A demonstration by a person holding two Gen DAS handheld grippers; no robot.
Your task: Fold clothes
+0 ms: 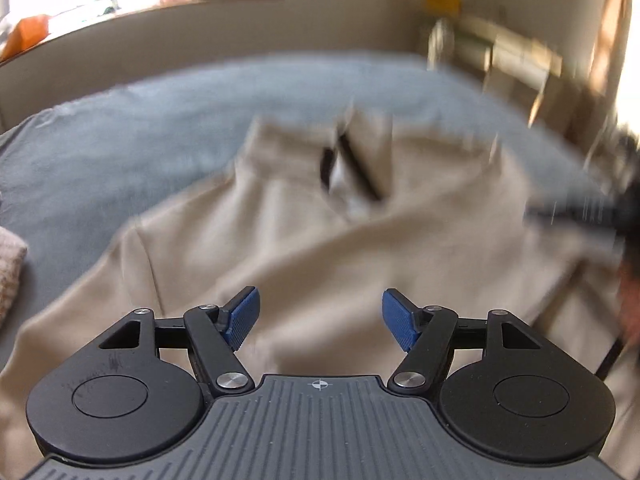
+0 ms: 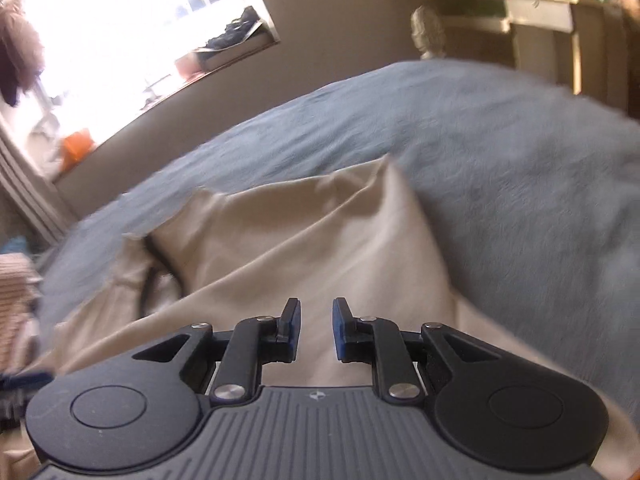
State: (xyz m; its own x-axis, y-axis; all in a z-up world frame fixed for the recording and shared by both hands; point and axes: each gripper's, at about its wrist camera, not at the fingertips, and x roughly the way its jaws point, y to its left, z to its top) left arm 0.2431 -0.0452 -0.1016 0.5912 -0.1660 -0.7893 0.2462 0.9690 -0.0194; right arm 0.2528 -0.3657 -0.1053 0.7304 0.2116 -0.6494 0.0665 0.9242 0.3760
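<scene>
Bright window [image 2: 132, 32], blue-grey bed [image 2: 500, 152].

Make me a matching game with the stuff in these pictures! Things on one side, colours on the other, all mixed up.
Things:
1. shirt
2. blanket
3. gripper pads
4. box on the windowsill

Colours:
A. orange
B. beige
C. grey-blue
D. bright blue

Pairs: 1-B, 2-C, 3-D, 4-A
</scene>
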